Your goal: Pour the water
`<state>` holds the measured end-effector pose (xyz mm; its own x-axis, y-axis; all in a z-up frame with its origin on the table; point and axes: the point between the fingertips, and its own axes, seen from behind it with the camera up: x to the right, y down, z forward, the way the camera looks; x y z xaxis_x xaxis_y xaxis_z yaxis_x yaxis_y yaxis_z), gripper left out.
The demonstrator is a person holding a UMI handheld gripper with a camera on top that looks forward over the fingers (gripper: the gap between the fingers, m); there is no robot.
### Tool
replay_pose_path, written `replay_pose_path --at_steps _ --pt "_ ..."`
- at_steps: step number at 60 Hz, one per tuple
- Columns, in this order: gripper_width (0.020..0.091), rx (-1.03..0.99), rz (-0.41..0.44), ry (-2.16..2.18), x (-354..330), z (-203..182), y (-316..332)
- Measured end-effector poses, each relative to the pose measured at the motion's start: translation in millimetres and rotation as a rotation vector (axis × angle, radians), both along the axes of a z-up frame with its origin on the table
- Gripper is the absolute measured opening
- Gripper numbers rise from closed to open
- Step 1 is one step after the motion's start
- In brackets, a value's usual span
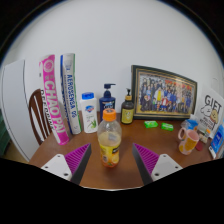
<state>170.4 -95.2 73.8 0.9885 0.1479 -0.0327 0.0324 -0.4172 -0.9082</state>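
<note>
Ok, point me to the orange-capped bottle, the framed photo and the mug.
Orange-capped bottle (109,146), gripper view: label on its body.
Framed photo (164,96), gripper view: centre of the picture.
Mug (188,140), gripper view: its outer wall.

Single wide-angle view from the gripper, looking forward along its fingers across a wooden table toward a white wall.

The camera sits low, just above the tabletop (60,150), facing 12 o'clock. The gripper (112,160) frames the near edge, pads at 7 and 5 o'clock. The orange-capped bottle (109,140) stands closest; the framed photograph (164,96) at 1 o'clock leans far back against the wall. No second view overlaps.
</note>
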Motion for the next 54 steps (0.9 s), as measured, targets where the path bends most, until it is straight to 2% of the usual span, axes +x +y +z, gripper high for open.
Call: replay_pose_path --at_steps 9,13,18,20,22,24,26,28,29,30,31,33,34,36,37,43,54 --pt "0.0854 0.002 -0.034 0.003 -19 -35 51" --pt "0.0825 0.009 -0.059 -0.001 -19 -48 67" --pt "0.0687 0.006 -0.071 -0.004 -19 -60 79" --pt "0.0529 0.008 -0.067 -0.001 -20 -62 82" --pt "0.0455 0.016 -0.069 -0.002 -18 -61 83" --pt "0.0450 0.019 -0.071 0.001 -18 -61 82" --pt "0.0396 0.017 -0.057 0.006 -19 -61 81" --pt "0.0386 0.015 -0.048 0.006 -20 -61 80" --pt "0.0358 0.015 -0.042 0.004 -20 -61 80" --pt "0.0365 0.015 -0.038 0.003 -23 -61 80" --pt "0.0304 0.016 -0.028 -0.001 -24 -61 80" --pt "0.0299 0.020 -0.021 -0.008 -24 -59 80" --pt "0.0268 0.021 -0.020 -0.013 -24 -58 79" --pt "0.0289 0.027 -0.020 -0.019 -23 -54 79" --pt "0.0236 0.031 -0.019 -0.025 -22 -52 79" --pt "0.0236 0.058 0.000 0.003 -22 -27 79" --pt "0.0235 0.082 -0.007 0.303 6 45 86"
